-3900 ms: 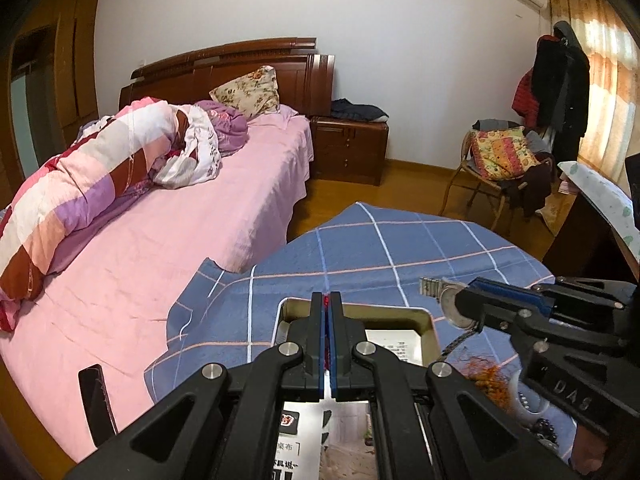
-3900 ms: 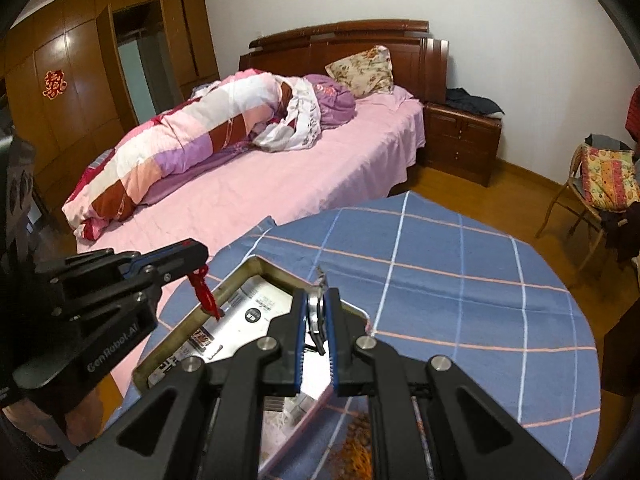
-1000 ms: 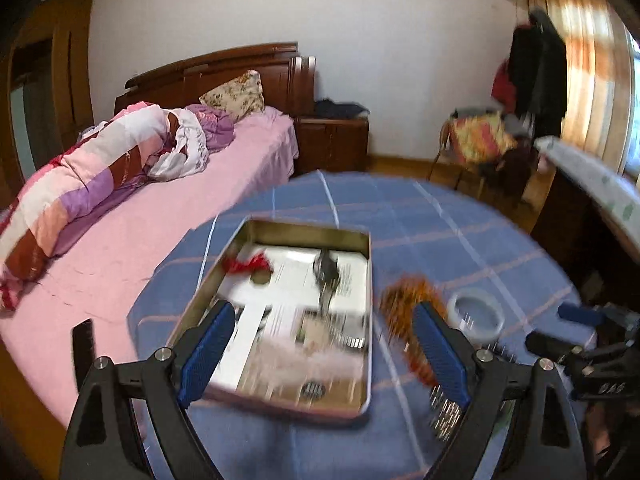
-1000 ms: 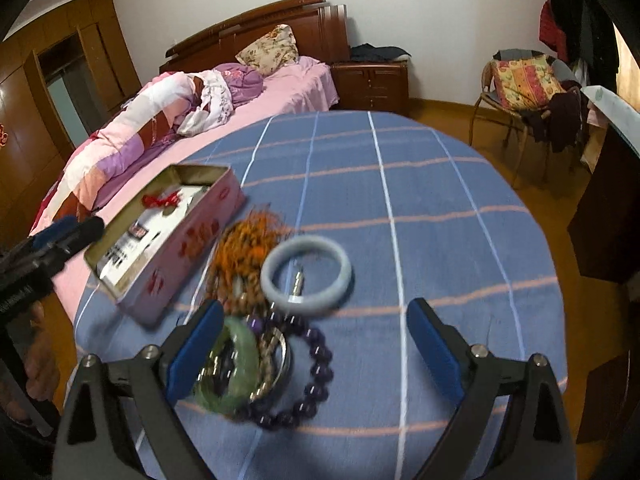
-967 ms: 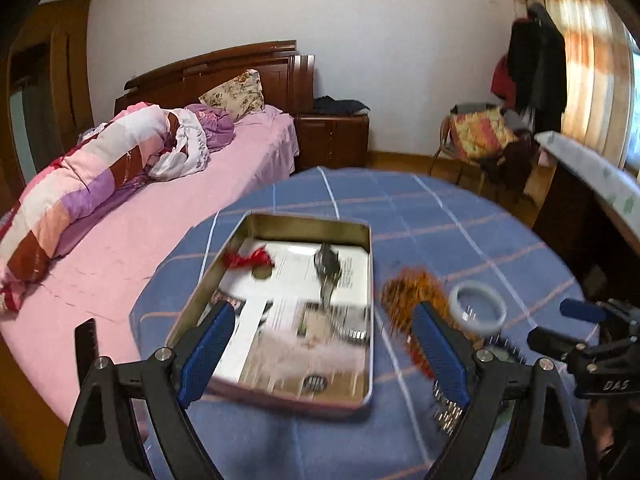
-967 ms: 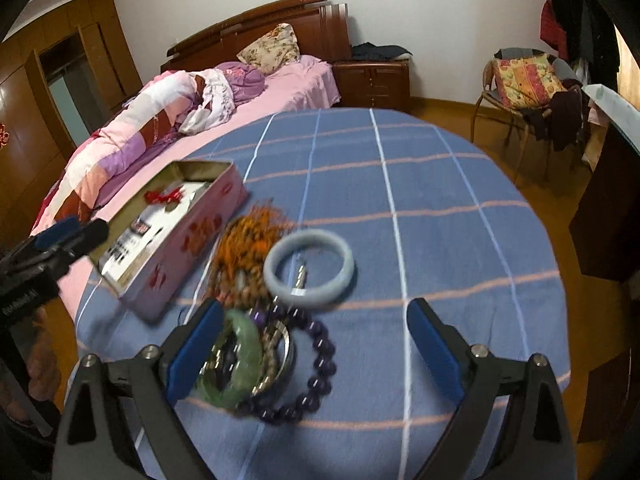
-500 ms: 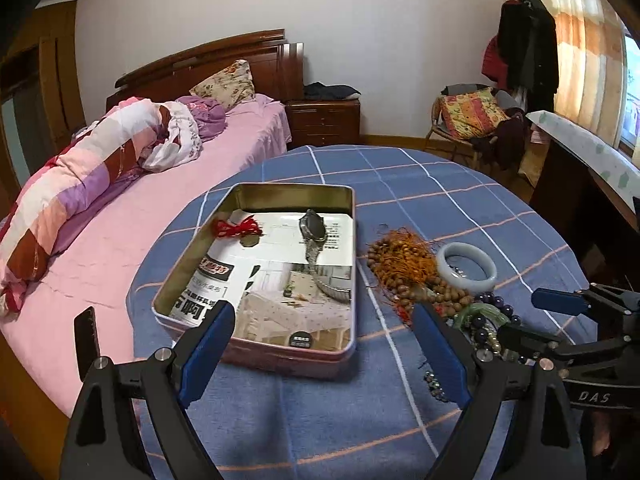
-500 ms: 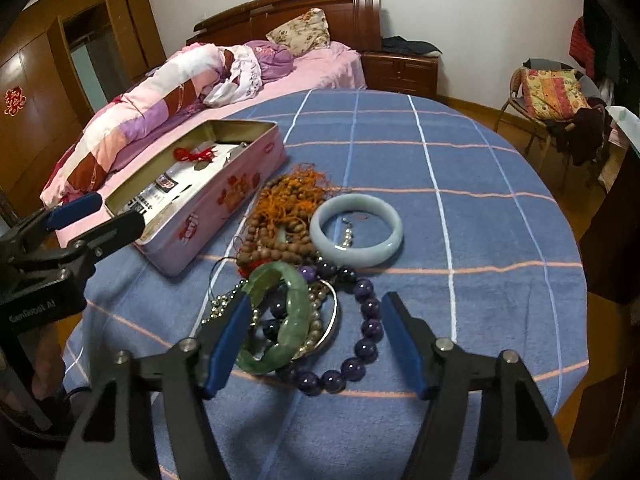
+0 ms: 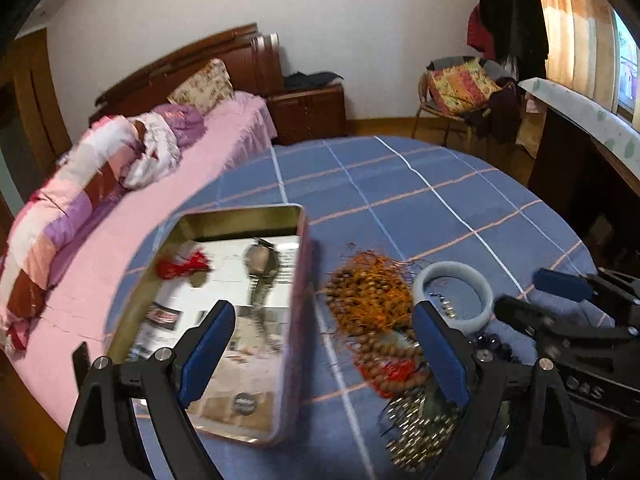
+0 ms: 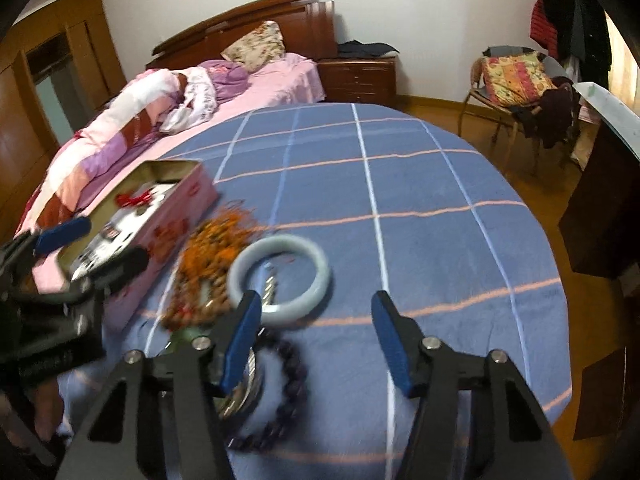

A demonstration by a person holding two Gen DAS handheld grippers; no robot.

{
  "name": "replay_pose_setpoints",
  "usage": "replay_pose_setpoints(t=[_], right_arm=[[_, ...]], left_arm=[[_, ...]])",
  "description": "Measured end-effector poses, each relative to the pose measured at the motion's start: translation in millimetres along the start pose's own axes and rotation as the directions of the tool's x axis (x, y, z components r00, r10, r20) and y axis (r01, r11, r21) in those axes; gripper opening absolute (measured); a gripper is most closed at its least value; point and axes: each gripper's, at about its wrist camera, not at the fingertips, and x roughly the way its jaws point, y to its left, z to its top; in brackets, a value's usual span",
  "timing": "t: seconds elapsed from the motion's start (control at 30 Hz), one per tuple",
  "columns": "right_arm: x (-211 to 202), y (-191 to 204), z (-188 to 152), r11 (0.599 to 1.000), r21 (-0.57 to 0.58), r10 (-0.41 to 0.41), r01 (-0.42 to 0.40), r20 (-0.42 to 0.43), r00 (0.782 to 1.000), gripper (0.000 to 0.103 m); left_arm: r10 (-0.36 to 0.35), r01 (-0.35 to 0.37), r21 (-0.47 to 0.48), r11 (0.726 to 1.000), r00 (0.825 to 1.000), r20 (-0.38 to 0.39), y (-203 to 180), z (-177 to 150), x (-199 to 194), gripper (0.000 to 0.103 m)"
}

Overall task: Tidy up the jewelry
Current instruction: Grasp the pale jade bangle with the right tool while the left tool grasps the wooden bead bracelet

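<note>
A pink tin box (image 9: pixel 296 320) lies open on the blue checked tablecloth (image 9: pixel 400 184); inside are a red tassel charm (image 9: pixel 182 266) and a wristwatch (image 9: pixel 260 264). Right of it lies a heap of brown beads with orange threads (image 9: pixel 372 296), a pale jade bangle (image 9: pixel 454 294) and a silver chain (image 9: pixel 420 428). My left gripper (image 9: pixel 324 344) is open above the box edge and beads. My right gripper (image 10: pixel 316 328) is open and empty just in front of the bangle (image 10: pixel 280 276); dark purple beads (image 10: pixel 288 380) lie under it. The box (image 10: pixel 168 216) is to its left.
A bed with pink sheets (image 9: pixel 120 216) stands left of the round table. A wooden nightstand (image 9: pixel 308 114) and a chair piled with clothes (image 9: pixel 464 88) are at the far wall. A dark cabinet (image 10: pixel 600 200) is on the right. The table's far half (image 10: pixel 380 152) is bare cloth.
Both grippers, shut on jewelry over the box at first, now stand open and empty. In the last half second both moved forward and lower toward the jewelry heap.
</note>
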Motion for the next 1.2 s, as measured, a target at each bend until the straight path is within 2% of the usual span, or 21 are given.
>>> replay_pose_setpoints(t=[0.13, 0.33, 0.4, 0.53, 0.63, 0.67, 0.77, 0.87, 0.97, 1.1, 1.2], right_arm=[[19, -4, 10, 1.0, -0.003, -0.011, 0.011, -0.035, 0.999, 0.053], [36, -3, 9, 0.998, -0.057, -0.003, -0.003, -0.102, 0.995, 0.038], [32, -10, 9, 0.999, -0.051, -0.018, 0.013, -0.098, 0.995, 0.014], [26, -29, 7, 0.998, -0.019, -0.061, 0.06, -0.08, 0.995, 0.013], [22, -41, 6, 0.998, 0.011, -0.065, 0.066, -0.071, 0.995, 0.013], [20, -43, 5, 0.998, 0.016, -0.066, 0.067, -0.067, 0.996, 0.013], [19, -42, 4, 0.997, 0.011, -0.075, 0.076, -0.059, 0.995, 0.013], [20, -42, 6, 0.998, 0.021, -0.064, 0.065, -0.059, 0.996, 0.013], [21, -44, 6, 0.998, 0.028, -0.055, 0.057, -0.057, 0.997, 0.013], [20, -46, 5, 0.998, 0.03, -0.051, 0.052, -0.054, 0.997, 0.013], [19, -48, 4, 0.998, 0.028, -0.049, 0.051, -0.05, 0.998, 0.013]], left_arm=[[-0.006, 0.006, 0.004, 1.0, 0.999, -0.035, -6, 2, 13, 0.082], [-0.013, 0.013, -0.01, 1.0, 0.998, -0.067, -9, 3, 25, 0.082], [-0.019, 0.018, -0.009, 1.0, 0.997, -0.075, -10, 3, 27, 0.082], [-0.008, 0.008, 0.001, 1.0, 0.997, -0.071, -16, 6, 27, 0.08], [0.009, -0.008, 0.015, 1.0, 0.998, -0.069, -20, 8, 29, 0.076], [0.021, -0.02, 0.023, 1.0, 0.998, -0.067, -21, 8, 29, 0.071], [0.017, -0.016, 0.028, 0.999, 0.998, -0.055, -25, 12, 26, 0.066], [0.018, -0.017, 0.03, 0.999, 0.999, -0.037, -27, 15, 21, 0.066], [0.002, -0.001, 0.022, 1.0, 1.0, -0.029, -30, 16, 22, 0.066], [-0.065, 0.066, 0.014, 0.998, 0.996, -0.063, -37, 13, 29, 0.066], [-0.075, 0.074, -0.009, 0.997, 0.994, -0.083, -32, 7, 33, 0.066]])
